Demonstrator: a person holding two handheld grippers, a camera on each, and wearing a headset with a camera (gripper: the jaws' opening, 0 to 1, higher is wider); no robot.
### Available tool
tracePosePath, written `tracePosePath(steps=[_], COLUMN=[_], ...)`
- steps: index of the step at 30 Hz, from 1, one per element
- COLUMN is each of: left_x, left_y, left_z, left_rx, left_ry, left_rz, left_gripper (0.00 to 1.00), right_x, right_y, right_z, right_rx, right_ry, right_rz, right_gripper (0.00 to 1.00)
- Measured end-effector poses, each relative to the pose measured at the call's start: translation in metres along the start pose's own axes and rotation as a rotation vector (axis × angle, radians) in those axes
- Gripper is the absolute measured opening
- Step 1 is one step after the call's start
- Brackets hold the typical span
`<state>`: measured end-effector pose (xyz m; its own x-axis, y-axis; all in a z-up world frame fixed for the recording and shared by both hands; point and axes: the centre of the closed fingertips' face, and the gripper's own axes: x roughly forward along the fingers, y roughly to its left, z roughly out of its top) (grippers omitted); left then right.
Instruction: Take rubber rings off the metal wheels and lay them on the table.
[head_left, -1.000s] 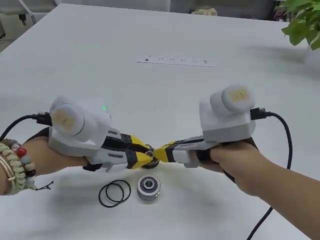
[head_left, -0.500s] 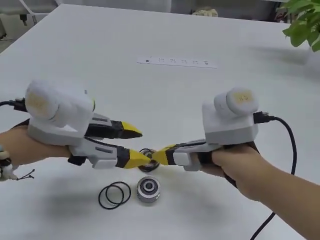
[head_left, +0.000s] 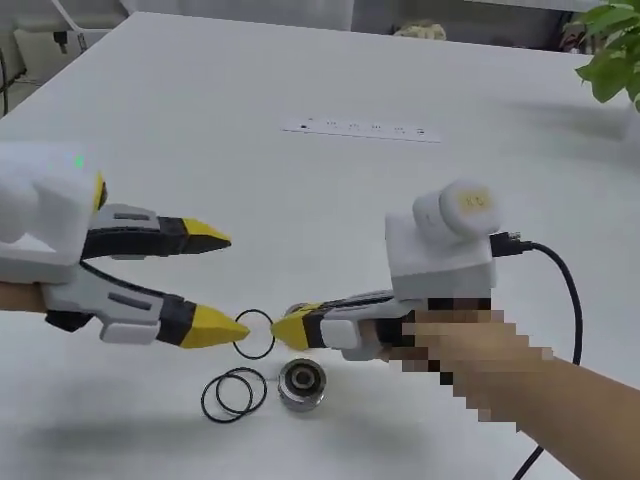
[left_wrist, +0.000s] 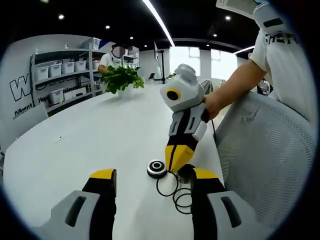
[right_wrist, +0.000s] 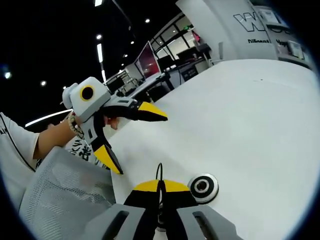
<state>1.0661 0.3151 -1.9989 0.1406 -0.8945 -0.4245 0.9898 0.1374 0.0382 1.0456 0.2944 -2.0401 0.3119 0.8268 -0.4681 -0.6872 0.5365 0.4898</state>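
Observation:
My right gripper (head_left: 290, 328) is shut on a thin black rubber ring (head_left: 256, 312), which hangs from its yellow tips just above the table. That ring stands up as a thin line between the shut jaws in the right gripper view (right_wrist: 160, 172). My left gripper (head_left: 225, 283) is open to the left of the ring, its lower tip close to it and nothing between its jaws. A metal wheel (head_left: 300, 383) lies on the table just below the right gripper's tips, also seen as the wheel (left_wrist: 156, 168) and the wheel (right_wrist: 202, 186). Two loose rubber rings (head_left: 232, 392) lie beside the wheel.
A white power strip (head_left: 360, 128) lies flat farther back on the white table (head_left: 330, 220). A potted plant (head_left: 612, 55) stands at the far right corner. A black cable (head_left: 570, 290) trails from the right gripper. A mesh chair (left_wrist: 260, 150) is close to the table's near edge.
The two grippers met tip to tip at a wheel. The left gripper has since opened and drawn back to the left, and the right gripper now holds a ring free of the wheel.

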Motion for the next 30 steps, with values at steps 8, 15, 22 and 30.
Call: tracePosePath(steps=[8,15,22,30], left_x=[-0.03,-0.042,-0.045,-0.047], left_y=[-0.006,-0.02,-0.036,-0.042], left_z=[-0.024,-0.042,-0.054,-0.059], left_rx=[-0.019,-0.06,-0.114,-0.147], left_ry=[0.034,0.041,0.035,0.029], left_rz=[0.071,0.101,0.121,0.14], left_gripper=[0.69,0.72,0.72,0.72], right_x=[0.013,0.021,0.02,0.019], right_y=[0.02,0.027,0.025,0.021], right_z=[-0.01,-0.025,-0.029,-0.032], right_rx=[-0.015,-0.053,-0.082,-0.121], right_ry=[0.046,0.112,0.141,0.168], right_rz=[0.055,0.062,0.04,0.012], right_gripper=[0.0,0.0,0.0,0.0])
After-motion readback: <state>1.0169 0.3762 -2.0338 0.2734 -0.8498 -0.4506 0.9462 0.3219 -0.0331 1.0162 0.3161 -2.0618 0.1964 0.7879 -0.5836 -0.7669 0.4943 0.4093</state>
